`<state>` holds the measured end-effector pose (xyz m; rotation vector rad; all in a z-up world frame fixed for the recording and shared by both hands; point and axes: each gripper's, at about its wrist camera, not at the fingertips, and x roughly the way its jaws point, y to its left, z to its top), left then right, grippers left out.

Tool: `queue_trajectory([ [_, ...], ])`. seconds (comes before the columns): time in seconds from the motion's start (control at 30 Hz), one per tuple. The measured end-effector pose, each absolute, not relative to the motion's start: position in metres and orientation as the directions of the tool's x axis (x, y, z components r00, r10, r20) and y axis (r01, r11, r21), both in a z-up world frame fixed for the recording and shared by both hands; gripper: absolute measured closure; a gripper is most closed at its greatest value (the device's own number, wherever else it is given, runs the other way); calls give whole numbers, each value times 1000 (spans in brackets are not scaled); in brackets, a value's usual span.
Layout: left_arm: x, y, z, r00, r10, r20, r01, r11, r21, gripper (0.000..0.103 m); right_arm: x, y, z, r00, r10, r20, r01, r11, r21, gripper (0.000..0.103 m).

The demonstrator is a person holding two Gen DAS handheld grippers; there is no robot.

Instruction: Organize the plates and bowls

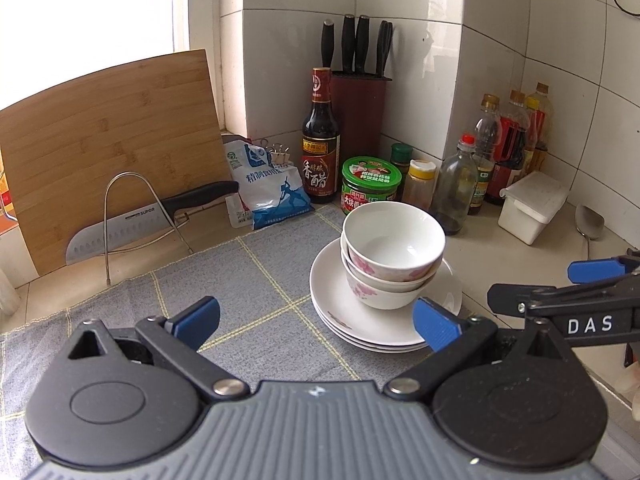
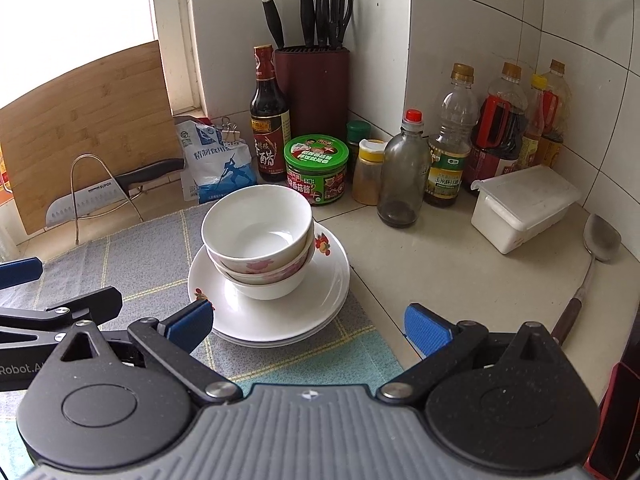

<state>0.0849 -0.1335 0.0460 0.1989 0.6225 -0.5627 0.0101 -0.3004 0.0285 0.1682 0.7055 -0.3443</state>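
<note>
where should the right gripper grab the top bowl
Take the top bowl by its rim, one finger inside and one outside, coming down from above on its right side. It sits upright, nested in the bowls below, so only the rim and upper wall stand free. The right side is probably best: the right gripper is open and nearest there, with bare counter alongside.

My left gripper (image 1: 316,320) and right gripper (image 2: 306,322) match: black linkage arms, silver pivot screws, blue ribbed finger pads (image 1: 436,328), grey ridged housing, round black side discs, white "DAS" lettering.
</note>
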Motion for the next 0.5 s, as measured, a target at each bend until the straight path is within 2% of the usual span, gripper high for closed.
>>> queue_trajectory([
  [0.5,86,-130,49,667,-438,-603,550,835,2,1,10,-297,32,712,-261,-652,364,931,24,0],
])
